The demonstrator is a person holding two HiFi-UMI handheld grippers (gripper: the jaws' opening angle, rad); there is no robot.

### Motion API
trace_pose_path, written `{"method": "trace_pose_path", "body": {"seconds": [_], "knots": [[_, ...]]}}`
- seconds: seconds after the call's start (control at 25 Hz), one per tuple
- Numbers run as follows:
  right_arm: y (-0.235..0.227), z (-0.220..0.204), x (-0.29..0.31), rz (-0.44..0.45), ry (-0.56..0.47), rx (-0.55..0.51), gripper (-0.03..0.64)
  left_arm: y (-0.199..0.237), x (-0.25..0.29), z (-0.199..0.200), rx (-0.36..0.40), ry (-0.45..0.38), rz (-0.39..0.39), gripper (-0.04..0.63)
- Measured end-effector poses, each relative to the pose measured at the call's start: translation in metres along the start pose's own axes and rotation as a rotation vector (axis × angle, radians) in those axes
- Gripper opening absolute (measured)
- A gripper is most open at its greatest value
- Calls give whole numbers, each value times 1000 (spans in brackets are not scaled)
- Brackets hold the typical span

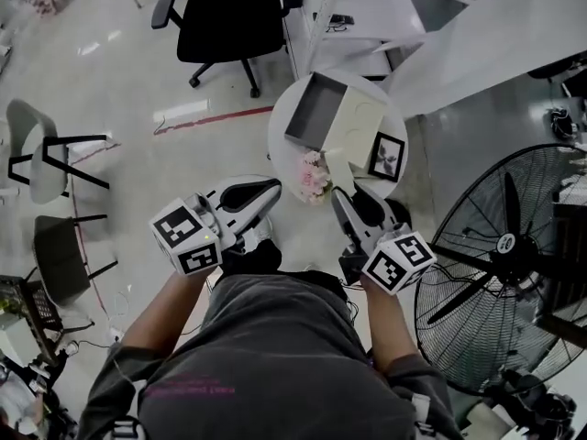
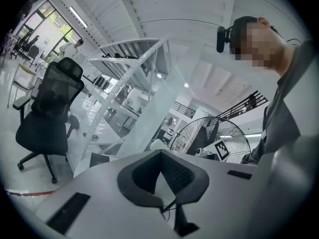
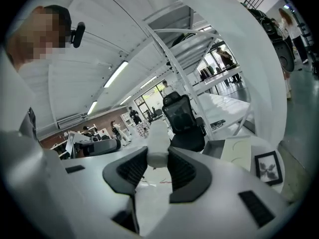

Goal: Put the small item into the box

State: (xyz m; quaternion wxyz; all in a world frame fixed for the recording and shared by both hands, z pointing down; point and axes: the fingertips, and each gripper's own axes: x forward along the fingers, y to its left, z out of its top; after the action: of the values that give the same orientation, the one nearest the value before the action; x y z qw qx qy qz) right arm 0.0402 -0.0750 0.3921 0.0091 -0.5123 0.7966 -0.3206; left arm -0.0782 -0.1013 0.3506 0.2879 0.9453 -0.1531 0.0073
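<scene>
**Shirt (image 1: 275,356) fills the foreground; small item held short of the box**

Beyond it, the round counter (image 1: 281,145) carries the open box (image 1: 316,108), mouth up, apparently to receive. The right tongs (image 3: 158,157) are clamped on the small item (image 3: 158,146), a pale stub, by the counter's near edge. The left tongs (image 2: 160,152) are pressed together and empty, likely just idle. The pads hide the item's lower end, and what it is stays unclear.

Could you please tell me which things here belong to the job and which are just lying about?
Job: small white cylindrical item, clamped in right hand-held gripper; open grey box with cream lid.
Lying about: black-framed picture; pink flower bunch; black pedestal fan; black office chair.
</scene>
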Motion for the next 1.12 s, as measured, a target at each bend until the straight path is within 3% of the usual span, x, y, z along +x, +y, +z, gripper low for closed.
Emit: {"method": "trace_pose_path", "body": {"seconds": [0.6, 1.12], "knots": [[-41, 22, 59, -51, 38, -12, 132, 59, 23, 23, -13, 34, -8, 14], [-135, 9, 139, 1, 201, -63, 132, 106, 62, 7, -77, 36, 147, 14]]}}
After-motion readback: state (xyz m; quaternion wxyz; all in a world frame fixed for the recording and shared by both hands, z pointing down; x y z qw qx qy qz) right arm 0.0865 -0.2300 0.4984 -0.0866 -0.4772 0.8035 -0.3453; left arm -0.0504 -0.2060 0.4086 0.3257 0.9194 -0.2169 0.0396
